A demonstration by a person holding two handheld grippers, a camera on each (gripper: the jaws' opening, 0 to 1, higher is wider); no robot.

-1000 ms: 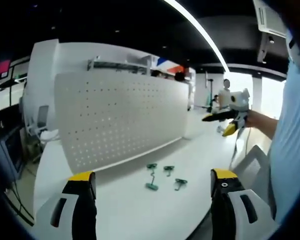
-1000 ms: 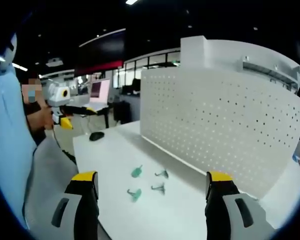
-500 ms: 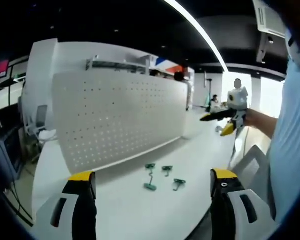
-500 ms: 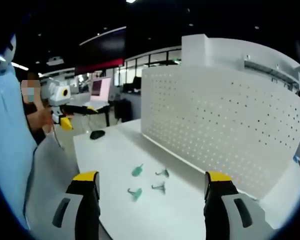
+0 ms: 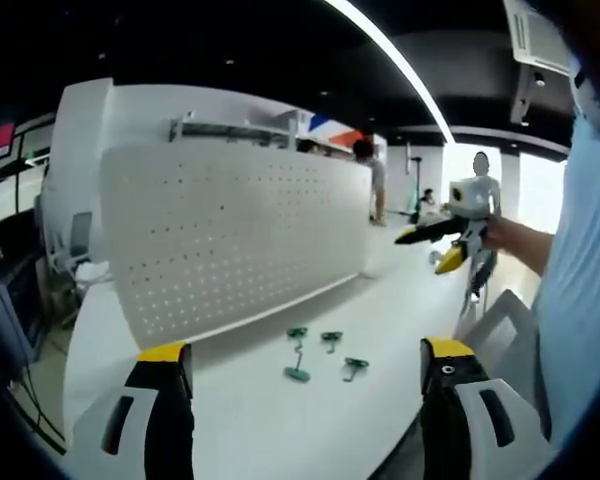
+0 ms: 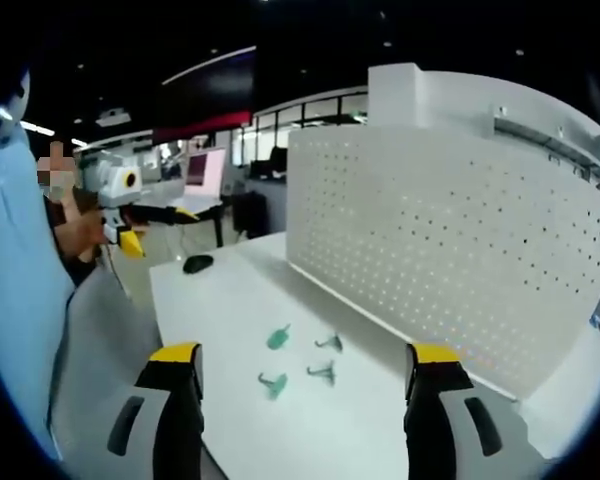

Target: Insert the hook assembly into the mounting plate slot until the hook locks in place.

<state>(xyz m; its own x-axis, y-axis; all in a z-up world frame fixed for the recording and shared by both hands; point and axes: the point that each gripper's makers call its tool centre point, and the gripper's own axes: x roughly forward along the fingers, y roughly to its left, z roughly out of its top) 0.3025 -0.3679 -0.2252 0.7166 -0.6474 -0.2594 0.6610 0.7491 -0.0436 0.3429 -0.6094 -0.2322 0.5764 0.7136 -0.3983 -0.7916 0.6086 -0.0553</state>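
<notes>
Over the last second little has changed: in the left gripper view the right gripper (image 5: 442, 247) has lifted slightly and drifted a touch leftward against the background, while the green hooks lie where they lay. The left gripper (image 5: 305, 375) has its fingers (image 5: 163, 372) wide apart with nothing between them; the right gripper's (image 6: 300, 375) yellow-tipped fingers (image 6: 425, 372) are likewise spread and empty. Both are held above the near edge of the white tabletop (image 5: 250, 420).

Three small green hook pieces lie loose on the tabletop, in front of the upright white pegboard (image 5: 230, 235) and not touching it. In the left gripper view the longest hook (image 5: 299, 355) runs with its long axis from the pegboard side toward the camera, its wider foot at the near end. A shorter hook (image 5: 330, 339) sits just beside it, and a third hook (image 5: 355, 368) lies nearer the tabletop's edge. Their finer shape is too small to make out.

In the right gripper view a dark computer mouse (image 6: 197, 263) rests near the tabletop's far corner.
</notes>
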